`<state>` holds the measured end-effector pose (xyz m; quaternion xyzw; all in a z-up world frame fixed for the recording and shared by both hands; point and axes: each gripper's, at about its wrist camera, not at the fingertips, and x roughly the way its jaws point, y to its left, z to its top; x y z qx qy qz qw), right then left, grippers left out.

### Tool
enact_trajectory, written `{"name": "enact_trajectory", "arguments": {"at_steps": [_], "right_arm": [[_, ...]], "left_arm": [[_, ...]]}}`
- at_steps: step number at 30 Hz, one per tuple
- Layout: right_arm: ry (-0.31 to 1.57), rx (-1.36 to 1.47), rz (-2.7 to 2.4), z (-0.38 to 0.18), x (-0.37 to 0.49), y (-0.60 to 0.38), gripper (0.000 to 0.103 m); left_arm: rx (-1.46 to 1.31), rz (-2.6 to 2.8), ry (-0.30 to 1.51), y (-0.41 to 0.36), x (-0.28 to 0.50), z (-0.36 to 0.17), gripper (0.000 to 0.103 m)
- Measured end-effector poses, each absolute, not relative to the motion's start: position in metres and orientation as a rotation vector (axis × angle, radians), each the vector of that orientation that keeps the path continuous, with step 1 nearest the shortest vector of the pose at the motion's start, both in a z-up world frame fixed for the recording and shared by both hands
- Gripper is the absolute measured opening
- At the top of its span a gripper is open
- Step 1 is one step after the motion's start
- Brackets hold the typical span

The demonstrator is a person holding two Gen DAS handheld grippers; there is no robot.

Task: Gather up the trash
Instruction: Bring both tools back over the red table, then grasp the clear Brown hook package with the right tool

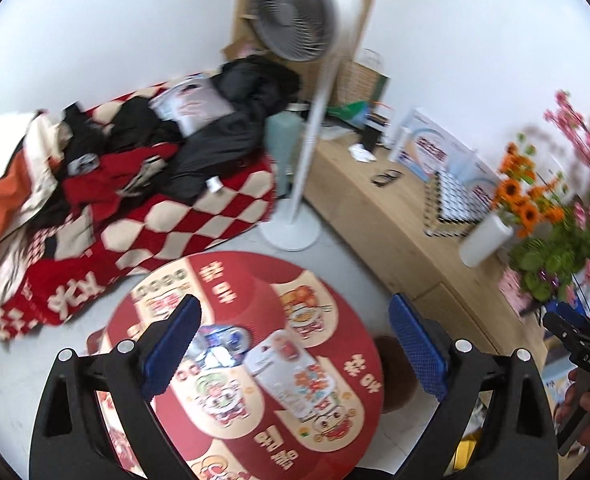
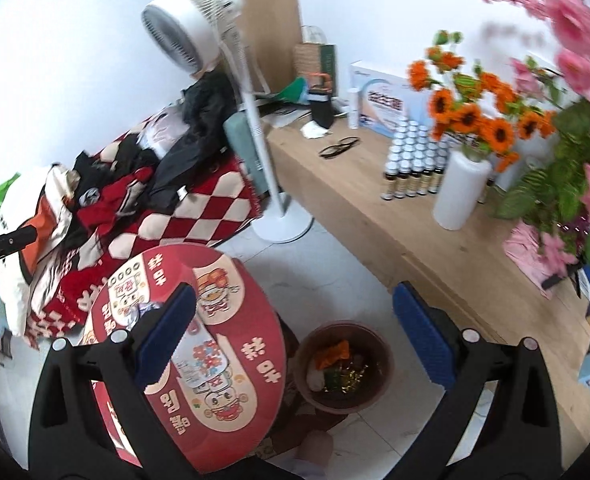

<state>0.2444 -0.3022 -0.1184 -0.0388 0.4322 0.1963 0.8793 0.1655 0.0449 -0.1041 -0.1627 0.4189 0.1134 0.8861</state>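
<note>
Two claws, left claw (image 1: 293, 350) and right claw (image 2: 295, 334), both spread wide, empty. Flat wrapper (image 1: 291, 376) on round counter (image 1: 359, 320): light, slippery, crinkly; pinch near raised edge.

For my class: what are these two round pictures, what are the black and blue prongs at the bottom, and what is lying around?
There is no robot here. A person holds a hand tool with a two-finger claw in each hand, and a wide-angle camera on each tool looks forward along its fingers. One picture is from the left claw, the other from the right claw. Both are open and hold nothing. Below them is a round red table with a crumpled shiny wrapper and a flat printed packet on it. On the floor beside the table stands a brown bin that already has rubbish in it.
</note>
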Motion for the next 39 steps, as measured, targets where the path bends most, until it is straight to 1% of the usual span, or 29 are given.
{"name": "enact_trajectory", "arguments": {"at_steps": [11,16,22,26,31,35,39], "right_arm": [[0.98,-0.205,0.538,-0.153,0.233,-0.227,0.097],[1.021,-0.286,0.592,-0.183,0.227,-0.191,0.097],[1.064,-0.384,0.661,-0.237,0.222,-0.145,0.097],[1.104,-0.446,0.702,-0.286,0.225,-0.117,0.097],[1.139,-0.554,0.761,-0.357,0.233,-0.086,0.096],[1.187,-0.604,0.795,-0.401,0.235,-0.076,0.096],[1.204,-0.672,0.838,-0.426,0.226,-0.068,0.097]], "left_arm": [[-0.446,0.407,0.889,0.099,0.091,-0.128,0.092],[-0.488,0.468,0.904,0.12,0.061,-0.146,0.092],[-0.518,0.516,0.93,0.139,0.036,-0.172,0.092],[-0.53,0.527,0.954,0.15,0.028,-0.196,0.092],[-0.516,0.507,0.993,0.155,0.035,-0.23,0.092],[-0.503,0.488,1.02,0.155,0.045,-0.256,0.092],[-0.52,0.463,1.026,0.154,0.055,-0.272,0.092]]}}
